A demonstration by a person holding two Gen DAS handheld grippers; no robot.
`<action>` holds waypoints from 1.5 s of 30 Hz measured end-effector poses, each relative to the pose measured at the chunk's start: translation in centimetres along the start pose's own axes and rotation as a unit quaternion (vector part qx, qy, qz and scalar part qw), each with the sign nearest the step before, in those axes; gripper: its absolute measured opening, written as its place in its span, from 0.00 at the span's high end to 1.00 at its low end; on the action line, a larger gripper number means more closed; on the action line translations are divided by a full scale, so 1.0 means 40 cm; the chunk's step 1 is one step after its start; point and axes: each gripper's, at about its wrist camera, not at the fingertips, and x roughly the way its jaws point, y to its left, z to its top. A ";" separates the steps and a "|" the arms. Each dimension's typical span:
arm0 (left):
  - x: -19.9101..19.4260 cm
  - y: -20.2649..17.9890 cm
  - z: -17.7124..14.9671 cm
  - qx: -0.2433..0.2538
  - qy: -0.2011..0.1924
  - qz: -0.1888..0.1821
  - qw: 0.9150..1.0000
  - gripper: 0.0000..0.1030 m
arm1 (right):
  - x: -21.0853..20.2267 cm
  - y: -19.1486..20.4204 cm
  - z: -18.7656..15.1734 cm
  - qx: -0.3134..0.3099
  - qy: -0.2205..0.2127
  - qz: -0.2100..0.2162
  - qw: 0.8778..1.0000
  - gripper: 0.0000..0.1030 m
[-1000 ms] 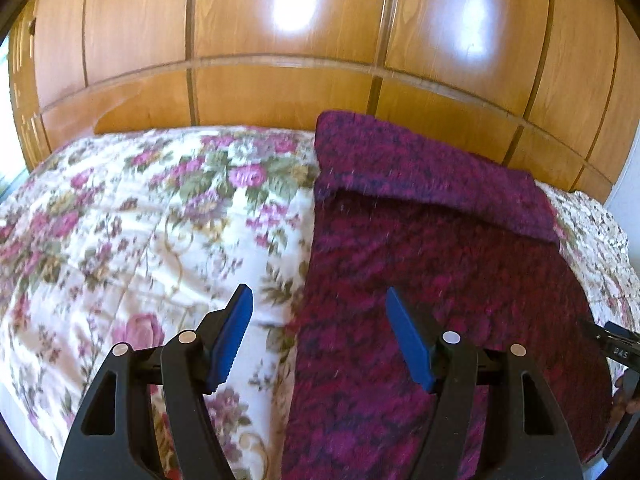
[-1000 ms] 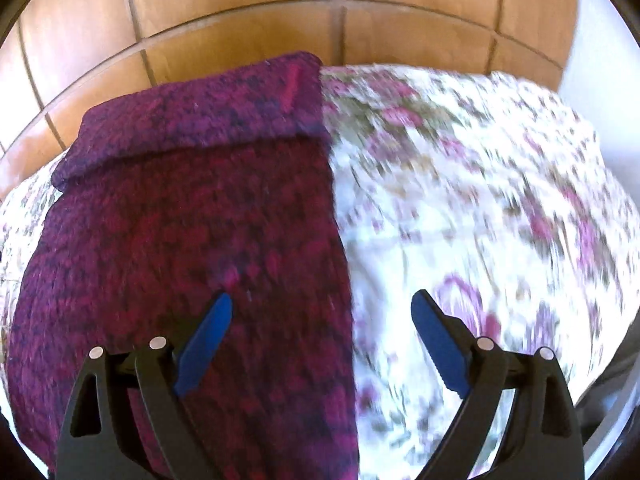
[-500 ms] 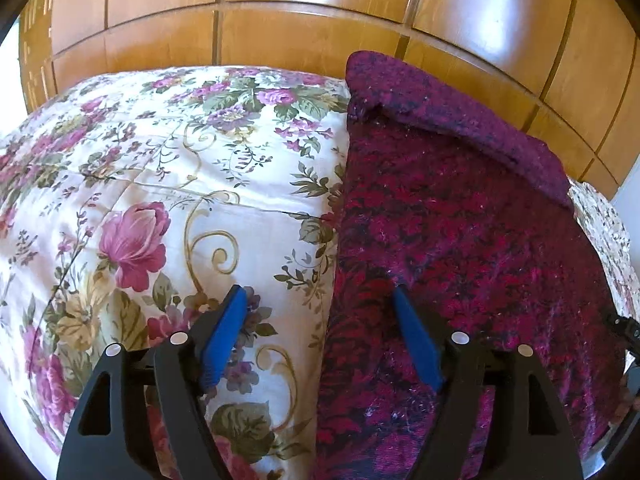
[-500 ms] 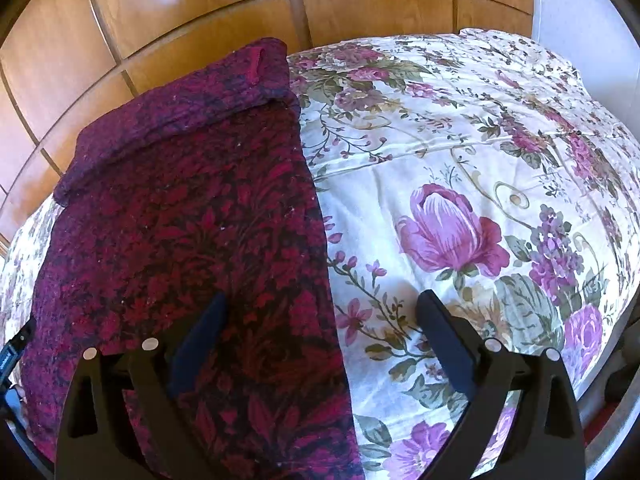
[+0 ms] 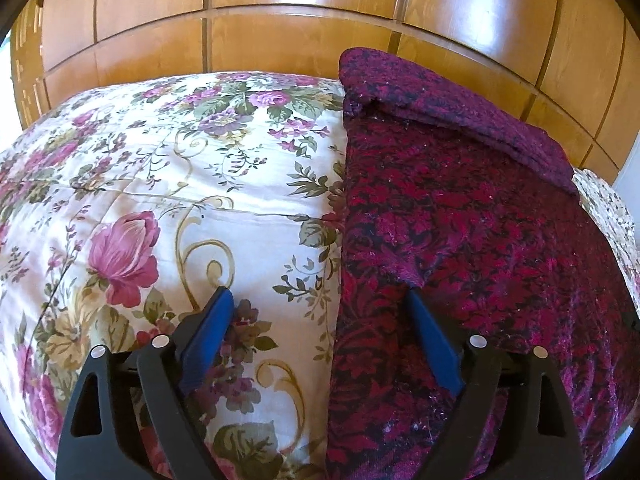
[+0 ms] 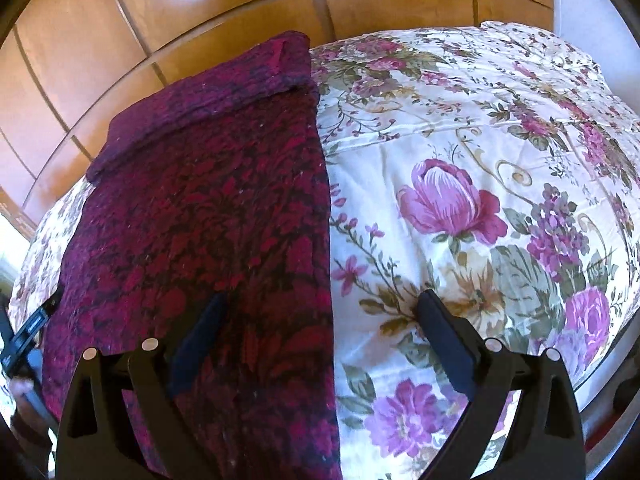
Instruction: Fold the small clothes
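Down on the flowered bedspread [image 5: 168, 184] lies a dark red patterned cloth [image 5: 460, 240], spread flat with its far end folded back on itself near the wooden panelled wall [image 5: 280, 20]. Both tongs gape wide and grip nothing. The left gripper [image 5: 316, 300] straddles the cloth's left edge, one blue finger [image 5: 208, 328] over the bedspread, the other on the cloth. The right gripper [image 6: 324, 304] straddles the opposite edge the same way.
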 end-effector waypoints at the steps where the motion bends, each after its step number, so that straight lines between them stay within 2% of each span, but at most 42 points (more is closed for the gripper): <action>1: 0.001 0.000 0.001 0.000 0.000 0.000 1.000 0.16 | -0.003 -0.001 -0.005 0.000 0.000 0.003 1.000 0.07; 6: 0.000 -0.001 0.006 -0.001 0.008 0.000 1.000 0.16 | -0.013 -0.007 -0.024 0.000 -0.004 0.011 1.000 0.07; 10: -0.015 0.013 0.010 -0.008 0.021 -0.008 1.000 0.16 | -0.034 0.000 -0.043 -0.021 0.013 0.029 0.999 0.08; 13: -0.039 0.018 -0.001 -0.005 0.028 -0.016 0.999 0.16 | -0.049 0.008 -0.071 -0.042 0.023 0.027 0.998 0.16; 15: -0.064 0.021 -0.015 -0.002 0.038 -0.033 0.999 0.23 | -0.056 0.012 -0.084 -0.042 0.027 0.030 0.998 0.31; 17: -0.095 0.030 -0.032 -0.010 0.046 -0.054 0.997 0.27 | -0.064 0.014 -0.097 -0.036 0.039 0.048 0.997 0.43; 18: -0.104 0.031 -0.038 -0.015 0.049 -0.061 0.997 0.29 | -0.065 0.015 -0.100 -0.033 0.045 0.055 0.997 0.46; 20: -0.125 0.034 -0.061 -0.028 0.063 -0.107 0.992 0.30 | -0.062 0.025 -0.118 -0.033 0.068 0.074 0.994 0.46; 23: -0.133 0.014 -0.080 -0.027 0.077 -0.141 0.987 0.44 | -0.057 0.029 -0.132 -0.034 0.079 0.079 0.993 0.46; 24: -0.132 -0.008 -0.091 -0.001 0.086 -0.154 0.984 0.58 | -0.055 0.025 -0.129 -0.027 0.082 0.084 0.993 0.46; 25: -0.133 -0.022 -0.098 0.020 0.087 -0.148 0.985 0.62 | -0.053 0.022 -0.127 -0.023 0.086 0.086 0.992 0.48; 27: -0.147 -0.039 -0.106 0.052 0.081 -0.147 0.984 0.79 | -0.056 0.024 -0.118 -0.019 0.098 0.104 0.990 0.74; 28: -0.151 -0.036 -0.103 0.049 0.081 -0.151 0.984 0.81 | -0.062 0.026 -0.112 -0.019 0.098 0.112 0.989 0.76; 30: -0.156 -0.006 -0.083 0.012 0.091 -0.183 0.979 0.84 | -0.085 0.031 -0.095 -0.023 0.089 0.124 0.988 0.80; 33: -0.177 0.029 -0.037 -0.037 0.088 -0.235 0.967 0.85 | -0.138 0.025 -0.046 0.014 0.057 0.179 0.982 0.80; 36: -0.182 0.030 0.041 -0.065 0.076 -0.283 0.954 0.85 | -0.169 0.021 0.022 0.048 0.017 0.229 0.972 0.81; 38: -0.166 0.021 0.094 -0.076 0.067 -0.303 0.948 0.86 | -0.152 0.019 0.083 0.077 -0.005 0.253 0.964 0.81; 41: -0.113 0.014 0.172 -0.100 0.068 -0.325 0.938 0.86 | -0.093 0.020 0.167 0.101 -0.018 0.255 0.961 0.81; 45: -0.005 -0.014 0.269 -0.130 0.086 -0.315 0.936 0.86 | 0.015 0.030 0.288 0.117 -0.014 0.233 0.965 0.81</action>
